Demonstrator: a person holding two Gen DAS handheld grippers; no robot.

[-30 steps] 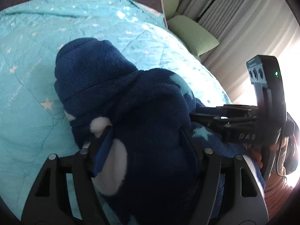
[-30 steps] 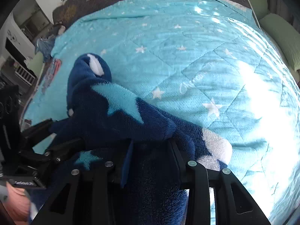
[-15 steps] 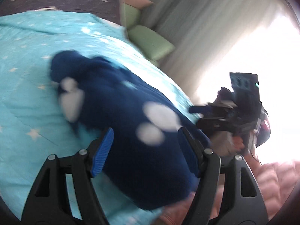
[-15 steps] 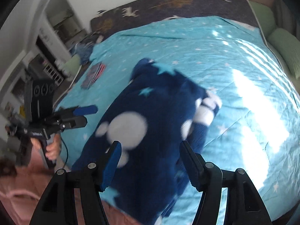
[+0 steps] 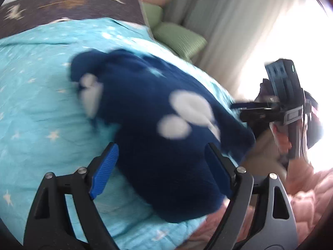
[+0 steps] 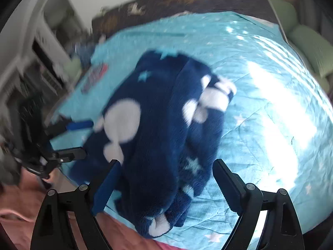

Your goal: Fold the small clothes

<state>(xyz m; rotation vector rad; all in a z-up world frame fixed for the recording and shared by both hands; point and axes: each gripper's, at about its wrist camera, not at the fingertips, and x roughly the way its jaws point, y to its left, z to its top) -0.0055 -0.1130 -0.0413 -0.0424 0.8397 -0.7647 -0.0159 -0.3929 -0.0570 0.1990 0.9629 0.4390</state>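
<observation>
A: Both tools are off the cloth. The left gripper [image 5: 160,166] has its jaws spread, just been opening, nothing pinched; the garment [image 5: 158,129] shows between the fingers but lies below them on the bed.

B: Same on the other side. The right gripper [image 6: 166,179] has just been opening too, jaws wide apart, and the garment [image 6: 158,145] sits under it, not in it.

A: So where is it resting?

B: On the quilt [image 6: 260,125], folded into a thick blue bundle, close to the near edge of the bed. Its near end almost reaches that edge, with the pink blanket [image 6: 124,237] just beyond.

A: That's the thing to watch. My guess: the step in hand is letting go and checking the fold. Doing it well means lifting clear without dragging the fleece, since it's fluffy and could spring open.

B: Agreed. Any next fold should push away from the near edge, not toward it.

A: Room?

B: Plenty. The quilt is open far and to the right. On the left, something flat and red [image 6: 94,77] lies near the far-left edge, well apart from the bundle. Green cushions [image 5: 179,38] sit beyond the right side.
</observation>
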